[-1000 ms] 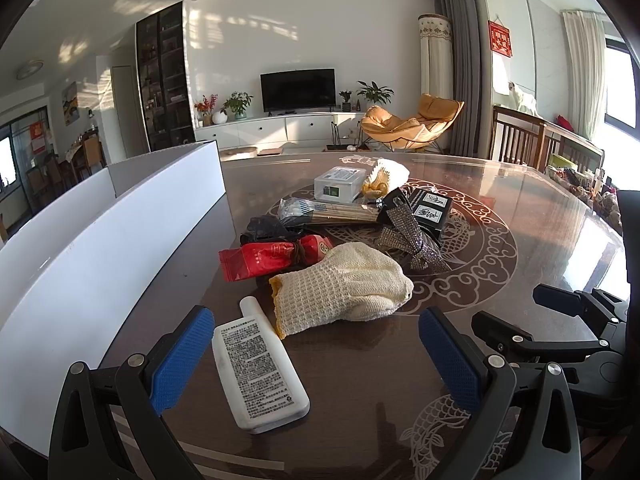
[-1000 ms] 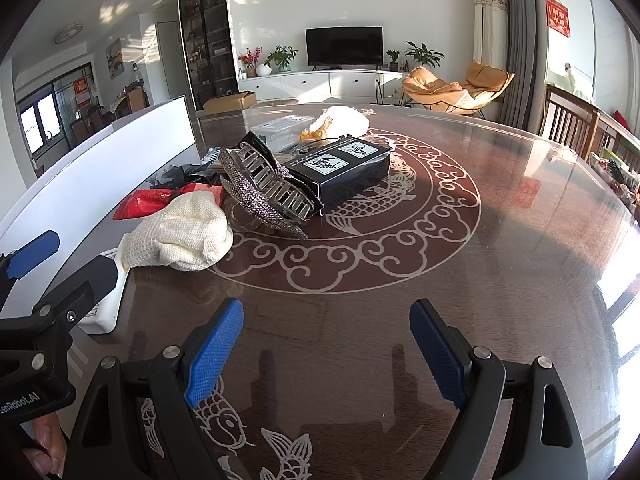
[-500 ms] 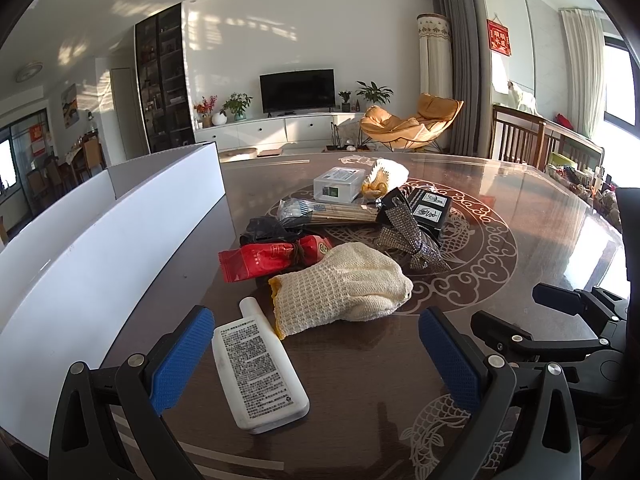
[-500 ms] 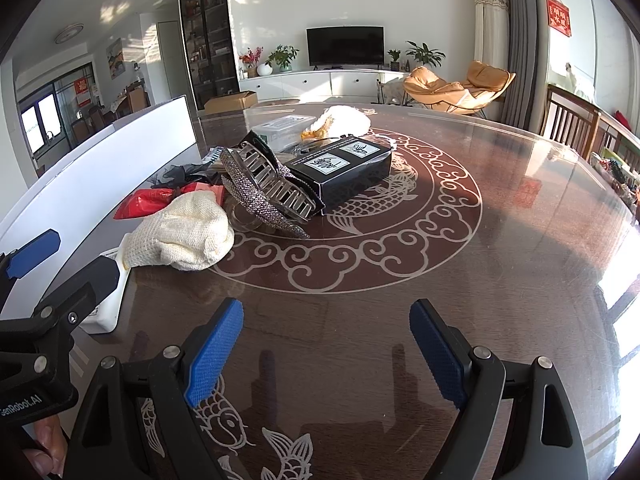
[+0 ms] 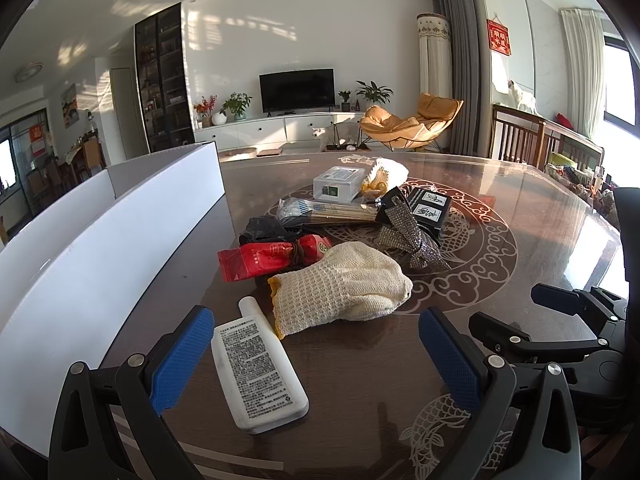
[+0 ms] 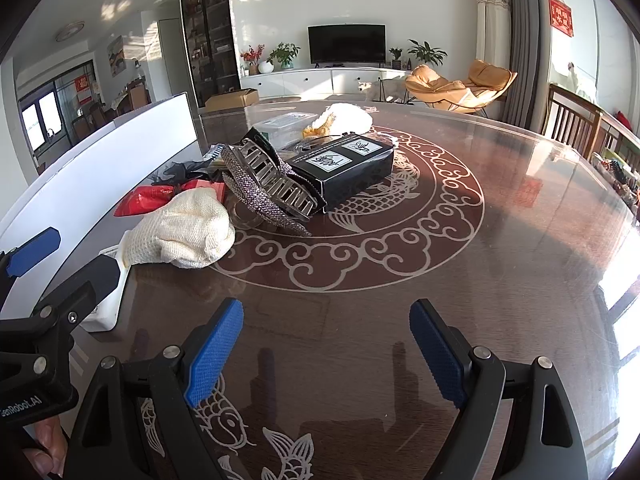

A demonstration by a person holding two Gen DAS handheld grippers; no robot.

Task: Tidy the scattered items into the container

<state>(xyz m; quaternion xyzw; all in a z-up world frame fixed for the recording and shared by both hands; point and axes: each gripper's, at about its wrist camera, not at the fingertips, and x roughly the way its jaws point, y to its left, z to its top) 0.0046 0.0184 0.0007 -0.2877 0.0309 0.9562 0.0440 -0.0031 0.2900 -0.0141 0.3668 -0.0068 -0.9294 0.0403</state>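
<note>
The left hand-held gripper [image 5: 316, 356] hangs low over the surface [image 6: 400, 280], spread wide and holding nothing, with a white bottle [image 5: 256, 368] lying flat between its fingers, nearer the left one. The right hand-held gripper [image 6: 326, 354] is equally wide and grips nothing, over bare surface. Just beyond the bottle lies a cream glove [image 5: 340, 288], then a red packet [image 5: 268, 258], a hair claw [image 6: 268, 188] and a black box [image 6: 344, 166]. Farther off sit a clear box [image 5: 338, 184] and a second glove [image 6: 344, 118]. The white container [image 5: 100, 240] stands along the left.
</note>
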